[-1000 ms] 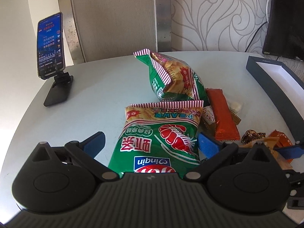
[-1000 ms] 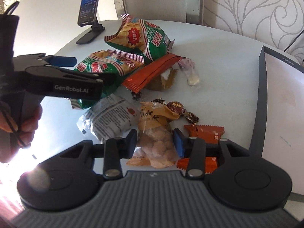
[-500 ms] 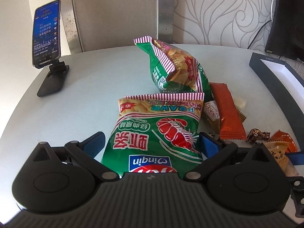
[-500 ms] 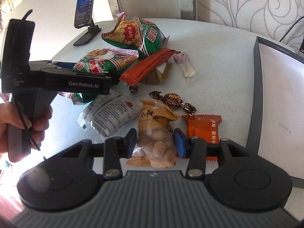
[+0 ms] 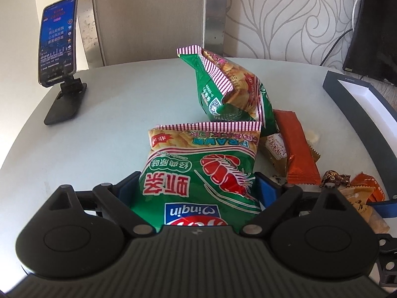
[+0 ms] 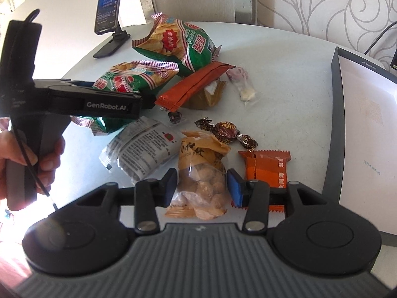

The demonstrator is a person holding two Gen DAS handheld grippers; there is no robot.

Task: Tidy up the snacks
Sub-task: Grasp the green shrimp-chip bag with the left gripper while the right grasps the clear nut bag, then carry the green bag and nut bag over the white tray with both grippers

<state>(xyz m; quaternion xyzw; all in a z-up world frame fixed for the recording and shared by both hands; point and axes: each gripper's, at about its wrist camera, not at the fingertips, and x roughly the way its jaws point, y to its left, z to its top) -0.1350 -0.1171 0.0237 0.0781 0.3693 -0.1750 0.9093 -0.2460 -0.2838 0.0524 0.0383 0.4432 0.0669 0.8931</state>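
prawn cracker bag (image 5: 198, 173): glossy foil | table (image 5: 111, 129): smooth matt

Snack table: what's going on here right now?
A person works two hand-held grippers over a table strewn with snacks. The left hand-held gripper is closing its jaws around the near green prawn cracker bag, which lies between them. The right hand-held gripper straddles a clear bag of round nut snacks; whether its pads press the bag is unclear. A dark tray on the right is empty in the part shown.
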